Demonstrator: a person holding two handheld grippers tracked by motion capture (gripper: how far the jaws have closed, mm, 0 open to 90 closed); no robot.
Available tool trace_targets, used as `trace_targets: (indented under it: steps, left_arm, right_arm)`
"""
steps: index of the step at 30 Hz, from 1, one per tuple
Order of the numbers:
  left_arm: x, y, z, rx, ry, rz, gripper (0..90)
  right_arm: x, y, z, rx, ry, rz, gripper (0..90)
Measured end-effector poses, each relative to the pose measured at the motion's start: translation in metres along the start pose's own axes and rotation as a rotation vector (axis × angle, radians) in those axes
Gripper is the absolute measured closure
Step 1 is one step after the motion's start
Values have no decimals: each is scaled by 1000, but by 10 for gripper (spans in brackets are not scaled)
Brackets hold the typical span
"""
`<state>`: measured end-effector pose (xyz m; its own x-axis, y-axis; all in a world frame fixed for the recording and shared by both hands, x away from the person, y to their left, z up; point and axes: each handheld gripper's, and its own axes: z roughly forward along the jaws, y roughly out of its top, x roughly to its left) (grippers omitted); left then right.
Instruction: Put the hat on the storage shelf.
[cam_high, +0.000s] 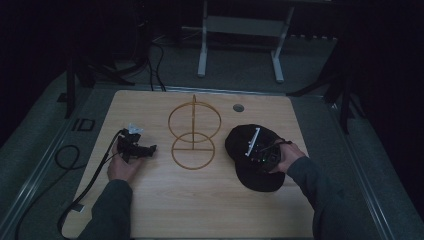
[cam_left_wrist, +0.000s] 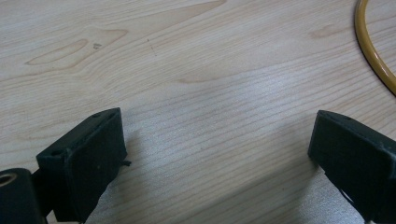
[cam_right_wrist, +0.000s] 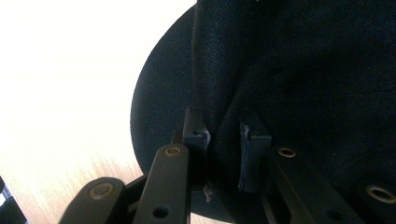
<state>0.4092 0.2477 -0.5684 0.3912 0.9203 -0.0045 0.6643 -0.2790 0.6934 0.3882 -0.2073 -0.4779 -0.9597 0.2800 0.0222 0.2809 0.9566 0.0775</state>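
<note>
A black cap (cam_high: 243, 145) lies on the right side of the wooden table (cam_high: 200, 200), its brim toward the front. My right gripper (cam_high: 261, 152) rests on top of the cap. In the right gripper view its jaws pinch a fold of the cap's black cloth (cam_right_wrist: 223, 154), shut on it. A yellow wire stand (cam_high: 194, 131) of two rings on a post stands at the table's middle. My left gripper (cam_high: 148, 149) sits left of the stand, low over bare wood. Its jaws stand wide apart in the left gripper view (cam_left_wrist: 217, 144), nothing between them.
A curve of the yellow ring (cam_left_wrist: 373, 56) shows at the upper right of the left gripper view. A black cable (cam_high: 80, 192) trails off the table's left front. A round grommet (cam_high: 238, 107) sits near the far edge. A white frame (cam_high: 240, 35) stands on the floor beyond.
</note>
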Motion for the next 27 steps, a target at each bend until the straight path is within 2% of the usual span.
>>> trace_targets:
  steps: [18, 27]
  left_arm:
    - [0, 0, 0, -1, -1, 1, 40]
    - [0, 0, 0, -1, -2, 1, 40]
  right_arm:
    - [-3, 3, -28, -13, -32, -22, 777]
    - [-5, 3, -52, -31, -54, -22, 778]
